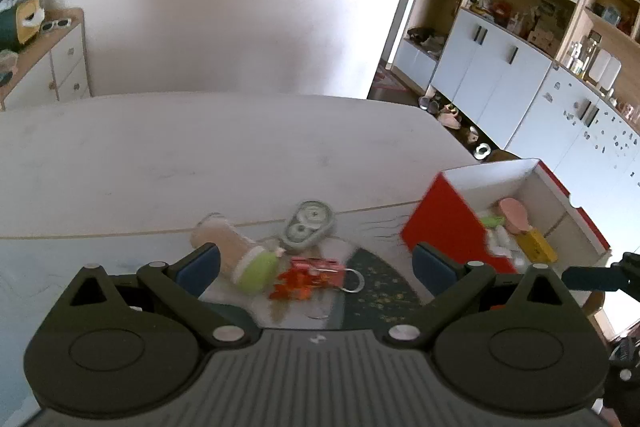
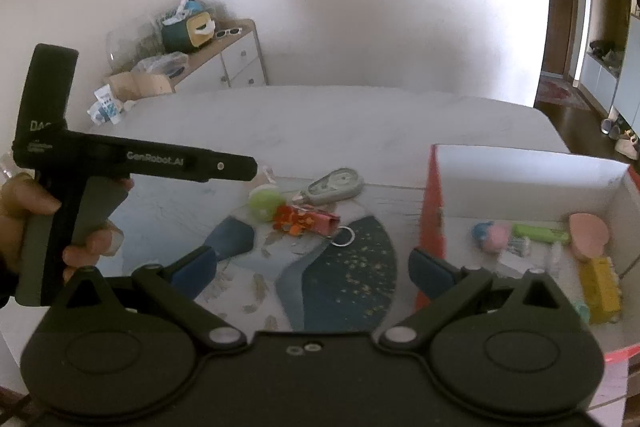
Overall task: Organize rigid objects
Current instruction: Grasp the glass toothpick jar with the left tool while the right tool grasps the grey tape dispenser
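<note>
A clear bottle with a green cap (image 1: 240,259) (image 2: 264,202) lies on the patterned mat (image 2: 340,279). Beside it are a pink and orange keychain pouch with a ring (image 1: 316,275) (image 2: 308,221) and a grey correction-tape dispenser (image 1: 308,225) (image 2: 334,185). My left gripper (image 1: 316,265) is open and empty, just before the bottle and pouch. My right gripper (image 2: 312,273) is open and empty over the mat. A red and white box (image 1: 444,223) (image 2: 434,199) at the right holds several small objects, among them a pink brush (image 2: 588,235) and a yellow block (image 2: 600,287).
The white table (image 1: 200,155) extends far behind the mat. A wooden dresser (image 2: 224,59) with clutter stands by the wall at the back left. White cabinets and shelves (image 1: 520,59) line the right side. The hand-held left gripper body (image 2: 60,167) shows at left in the right wrist view.
</note>
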Demonstrator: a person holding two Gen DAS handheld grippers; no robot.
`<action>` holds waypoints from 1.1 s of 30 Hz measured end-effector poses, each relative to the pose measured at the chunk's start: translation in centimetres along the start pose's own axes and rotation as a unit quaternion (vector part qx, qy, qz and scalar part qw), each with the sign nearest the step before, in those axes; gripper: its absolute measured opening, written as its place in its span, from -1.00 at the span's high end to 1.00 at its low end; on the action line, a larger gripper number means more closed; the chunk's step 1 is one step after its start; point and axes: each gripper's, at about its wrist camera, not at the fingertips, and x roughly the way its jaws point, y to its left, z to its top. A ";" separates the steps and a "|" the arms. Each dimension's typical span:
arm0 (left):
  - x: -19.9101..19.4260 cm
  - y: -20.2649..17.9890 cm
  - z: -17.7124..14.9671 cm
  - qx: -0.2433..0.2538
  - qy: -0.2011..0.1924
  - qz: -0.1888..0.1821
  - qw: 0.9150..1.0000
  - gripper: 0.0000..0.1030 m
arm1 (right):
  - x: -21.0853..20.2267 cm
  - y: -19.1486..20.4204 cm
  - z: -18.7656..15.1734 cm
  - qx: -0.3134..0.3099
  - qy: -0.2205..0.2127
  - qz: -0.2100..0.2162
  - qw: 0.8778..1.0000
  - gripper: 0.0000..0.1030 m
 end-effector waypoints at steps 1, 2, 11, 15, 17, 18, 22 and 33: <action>0.4 0.6 0.0 0.000 0.002 -0.004 1.000 -0.99 | 0.5 0.4 0.1 -0.005 0.003 0.005 1.000 -0.99; 0.8 1.3 0.0 -0.001 0.006 -0.007 1.000 -0.99 | 0.9 0.9 0.1 -0.016 0.003 0.009 1.000 -0.99; 4.1 4.8 -1.2 0.047 0.024 -0.018 0.998 -0.99 | 4.4 1.5 1.6 -0.014 0.025 -0.016 0.999 -0.98; 5.2 5.8 -1.3 0.062 0.022 -0.016 0.998 -0.99 | 6.1 0.9 2.9 -0.002 0.031 -0.028 0.999 -0.98; 5.5 6.2 -1.3 0.068 0.019 -0.015 0.997 -0.99 | 7.1 0.6 3.6 0.002 0.035 -0.033 0.999 -0.98; 5.8 6.4 -1.3 0.071 0.019 -0.017 0.997 -0.99 | 7.6 0.5 3.9 0.003 0.037 -0.034 0.999 -0.98; 7.2 6.9 -1.2 0.080 0.023 -0.026 0.996 -0.99 | 10.2 0.4 4.9 0.002 0.055 -0.036 0.998 -0.98; 9.9 7.6 -1.4 0.114 0.010 -0.045 0.992 -0.99 | 17.9 -0.5 7.3 0.054 0.104 -0.062 0.991 -0.86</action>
